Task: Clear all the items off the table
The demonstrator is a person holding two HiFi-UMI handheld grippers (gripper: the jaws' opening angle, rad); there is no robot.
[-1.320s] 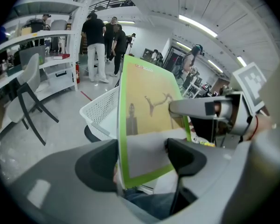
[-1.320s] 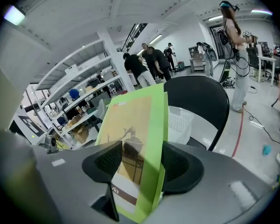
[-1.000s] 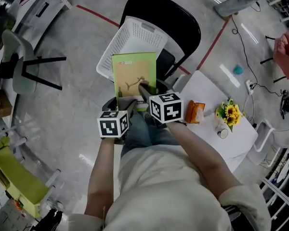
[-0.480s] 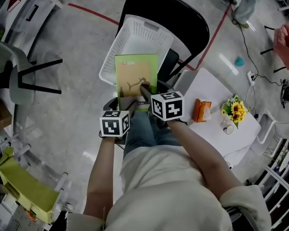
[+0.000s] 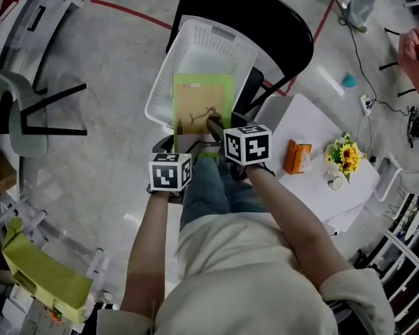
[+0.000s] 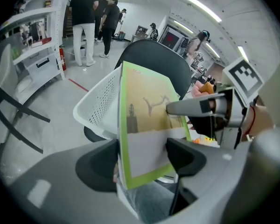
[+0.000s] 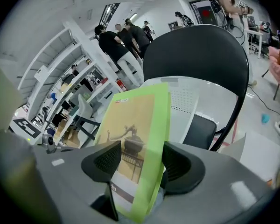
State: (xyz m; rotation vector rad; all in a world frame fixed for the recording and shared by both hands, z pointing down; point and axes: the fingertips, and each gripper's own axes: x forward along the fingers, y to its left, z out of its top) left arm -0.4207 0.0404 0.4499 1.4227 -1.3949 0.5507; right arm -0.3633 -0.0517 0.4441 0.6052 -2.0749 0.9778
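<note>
A green-bordered book [image 5: 202,103] with a tan cover picture stands upright over a white perforated basket [image 5: 195,47]. The basket rests on the seat of a black chair [image 5: 279,26]. My left gripper [image 5: 188,143] holds the book's lower left part, and in the left gripper view the book [image 6: 149,120] sits between its pads [image 6: 100,164]. My right gripper [image 5: 213,125] clamps the book from the right, one finger lying across the cover. In the right gripper view the book [image 7: 135,120] fills the gap between both pads, with the basket [image 7: 191,101] and the chair back [image 7: 200,50] behind it.
A small white table [image 5: 300,121] stands to the right with an orange tissue pack [image 5: 297,156], sunflowers [image 5: 343,158] and a cup [image 5: 334,182]. A grey chair [image 5: 21,110] stands at the left, a yellow-green bin [image 5: 35,271] lower left. People stand far back [image 6: 86,17].
Both grippers have carried the book a little forward, toward the basket on the chair. The grip on the book looks the same.
</note>
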